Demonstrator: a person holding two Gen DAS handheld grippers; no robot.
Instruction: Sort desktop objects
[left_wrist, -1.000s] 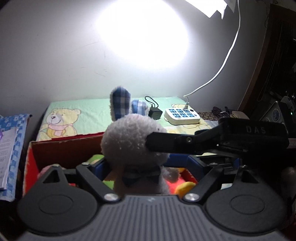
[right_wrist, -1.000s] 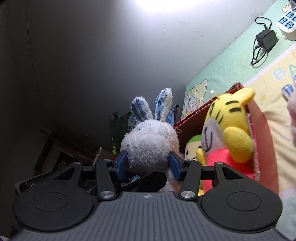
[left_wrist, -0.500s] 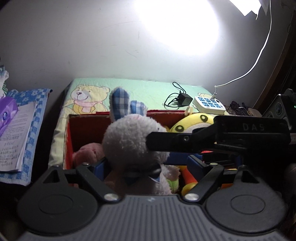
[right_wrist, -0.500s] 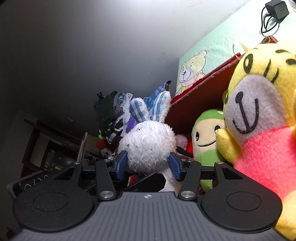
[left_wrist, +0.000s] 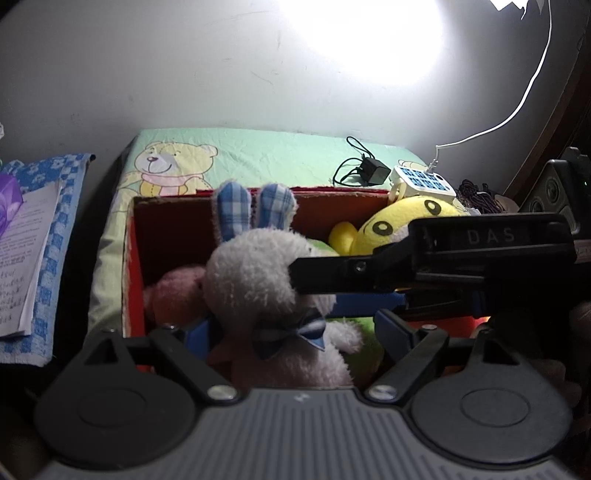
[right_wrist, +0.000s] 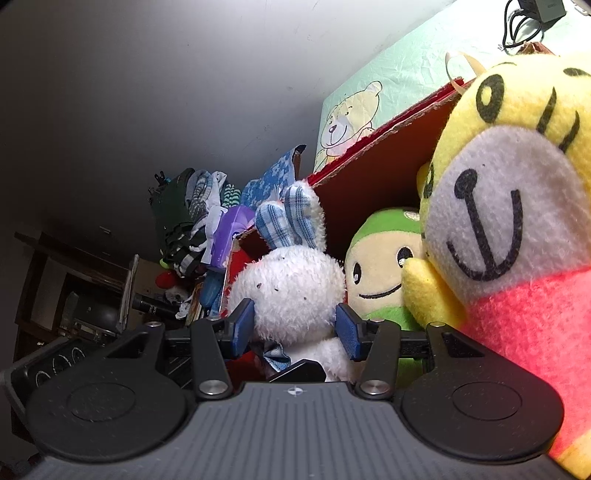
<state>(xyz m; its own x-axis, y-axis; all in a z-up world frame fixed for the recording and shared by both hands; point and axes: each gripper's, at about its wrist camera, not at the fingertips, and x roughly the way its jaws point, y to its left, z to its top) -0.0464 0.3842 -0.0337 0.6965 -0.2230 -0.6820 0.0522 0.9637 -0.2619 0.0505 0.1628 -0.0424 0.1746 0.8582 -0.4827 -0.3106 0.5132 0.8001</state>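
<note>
Two tools meet at one toy over a red cardboard box (left_wrist: 129, 266) that fills the space ahead of both. The box sits on a desk covered by a pale green bear-print cloth (left_wrist: 236, 155), its open top facing the left tool. Inside it, to the right of the right tool, a yellow tiger plush (right_wrist: 509, 229) in a pink top looms closest to that camera, with a green-capped smiling plush (right_wrist: 380, 266) between it and the right tool's fingers. A pink plush (left_wrist: 173, 291) lies low in the box, ahead and to the left of the left tool.

The right tool (right_wrist: 291, 328) grips a white bunny plush (right_wrist: 291, 284) by the head, its blue pads pressed into the fur on either side; the checked blue ears stand up beyond the tips. In the left wrist view that same bunny (left_wrist: 255, 280) hangs over the box's near part, and the left tool (left_wrist: 291, 332) stands wide around its body, fingers apart from it on the right side; contact on the left I cannot tell. Beyond the box lie a white power strip (left_wrist: 423, 181) and a black charger (left_wrist: 375, 171). Off to the left rests a sheet of printed paper (left_wrist: 26, 254).
</note>
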